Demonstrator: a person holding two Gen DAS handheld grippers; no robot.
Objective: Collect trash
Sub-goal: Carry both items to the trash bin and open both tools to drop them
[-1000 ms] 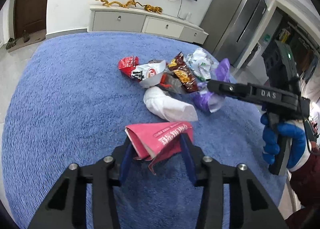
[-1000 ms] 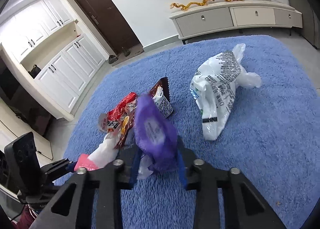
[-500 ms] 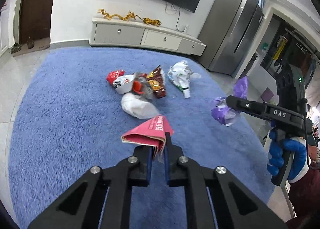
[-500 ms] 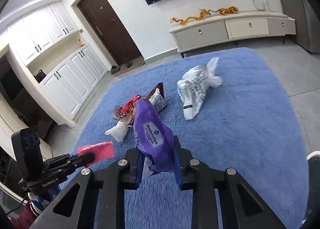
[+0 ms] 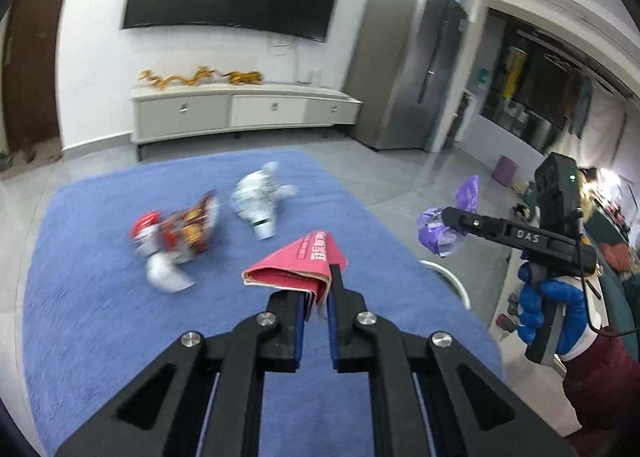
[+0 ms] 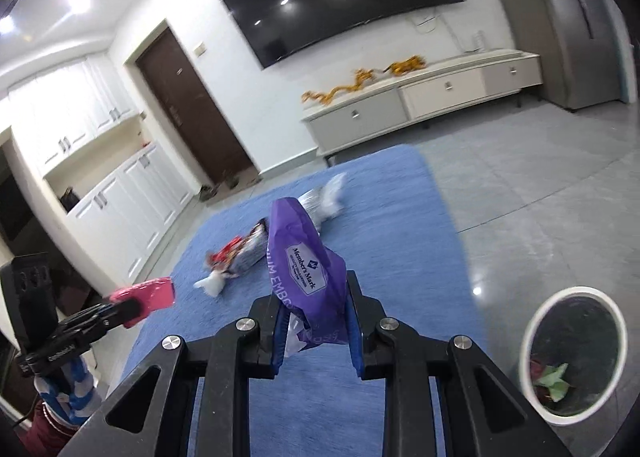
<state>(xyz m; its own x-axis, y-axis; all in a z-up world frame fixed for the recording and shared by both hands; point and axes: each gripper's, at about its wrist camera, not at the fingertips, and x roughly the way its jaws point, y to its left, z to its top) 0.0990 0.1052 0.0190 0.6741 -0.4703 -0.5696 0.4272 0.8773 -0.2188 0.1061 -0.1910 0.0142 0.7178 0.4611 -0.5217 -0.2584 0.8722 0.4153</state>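
Observation:
My left gripper (image 5: 318, 297) is shut on a folded pink paper packet (image 5: 298, 267), held up above the blue rug (image 5: 100, 317). My right gripper (image 6: 314, 321) is shut on a purple plastic wrapper (image 6: 304, 261), also lifted off the rug. From the left wrist view the right gripper (image 5: 444, 217) shows at the right with the purple wrapper (image 5: 440, 233) in it. From the right wrist view the left gripper (image 6: 132, 309) shows at the left with the pink packet (image 6: 146, 293). Red and brown snack wrappers (image 5: 176, 233) and a white plastic bag (image 5: 260, 203) lie on the rug.
A white-rimmed trash bin (image 6: 572, 353) with some scraps inside stands on the grey tile floor at the right of the rug. A low white TV cabinet (image 5: 240, 113) and a wall TV stand beyond the rug. A grey fridge (image 5: 404, 69) is at the far right.
Both grippers rose and pulled back from the pile, carrying the pink packet and the purple wrapper. The left jaws closed tight on the packet. The trash bin came into the right wrist view.

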